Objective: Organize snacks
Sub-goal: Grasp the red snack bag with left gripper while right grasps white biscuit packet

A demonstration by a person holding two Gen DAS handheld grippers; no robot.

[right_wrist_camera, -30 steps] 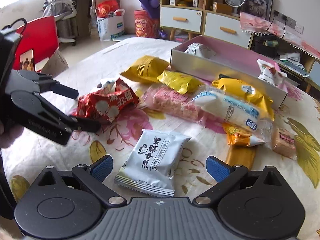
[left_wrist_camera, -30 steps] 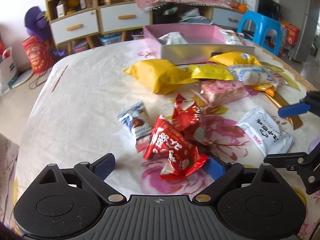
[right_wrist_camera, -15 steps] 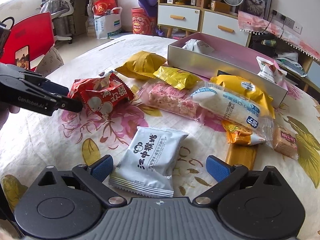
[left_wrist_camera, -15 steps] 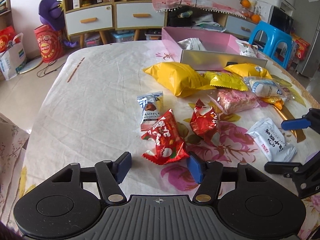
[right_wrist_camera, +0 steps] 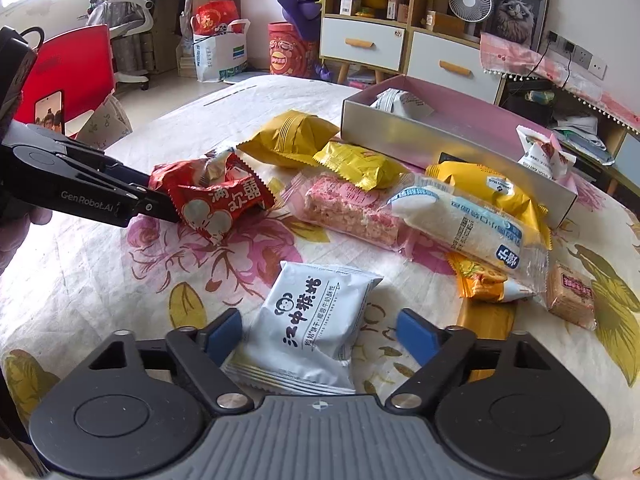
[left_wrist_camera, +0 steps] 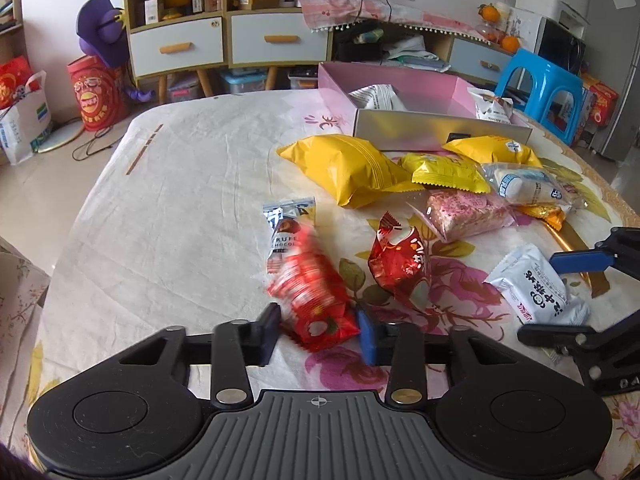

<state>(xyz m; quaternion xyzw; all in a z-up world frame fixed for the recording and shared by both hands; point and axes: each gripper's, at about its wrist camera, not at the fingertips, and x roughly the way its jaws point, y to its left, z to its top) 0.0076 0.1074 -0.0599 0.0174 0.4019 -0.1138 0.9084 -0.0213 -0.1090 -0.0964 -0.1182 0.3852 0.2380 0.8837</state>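
Left gripper (left_wrist_camera: pixel 318 330): low centre of the left wrist view; jaws narrow and closing, with a red snack packet (left_wrist_camera: pixel 312 296) between the 2 blue pads. The packet's near end looks pinched and the packet is blurred.
Right gripper (right_wrist_camera: pixel 320 336): low centre of the right wrist view; jaws fairly wide and closing around a white snack packet (right_wrist_camera: pixel 316 324). The pads stand apart from its sides; the packet lies flat on the table.
Table (left_wrist_camera: pixel 180 200): covered with a pale floral cloth; it fills the middle of both views.
Second red packet (left_wrist_camera: pixel 400 264): just right of the held one in the left wrist view, crumpled.
Chocolate packet (left_wrist_camera: pixel 286 220): silver and blue, just behind the held red packet, partly hidden by it.
Pink bar (right_wrist_camera: pixel 348 208): in clear wrap, centre of the right wrist view, beyond the white packet.
White roll packet (right_wrist_camera: pixel 460 220): right of the pink bar, touching it, lying over an orange packet (right_wrist_camera: pixel 480 280).
Small biscuit (right_wrist_camera: pixel 570 296): right edge of the right wrist view, near the orange packet.
Yellow bags: 1 large (left_wrist_camera: pixel 348 168) at centre of the left wrist view, 2 smaller (left_wrist_camera: pixel 444 168) (left_wrist_camera: pixel 492 150) to its right.
Pink box (left_wrist_camera: pixel 424 136): upper right, behind the yellow bags, open-topped; 1 white packet (left_wrist_camera: pixel 376 96) lies inside, another (left_wrist_camera: pixel 492 106) at its right end.
Cabinet (left_wrist_camera: pixel 224 40): upper left, beyond the table, with 2 white drawers.
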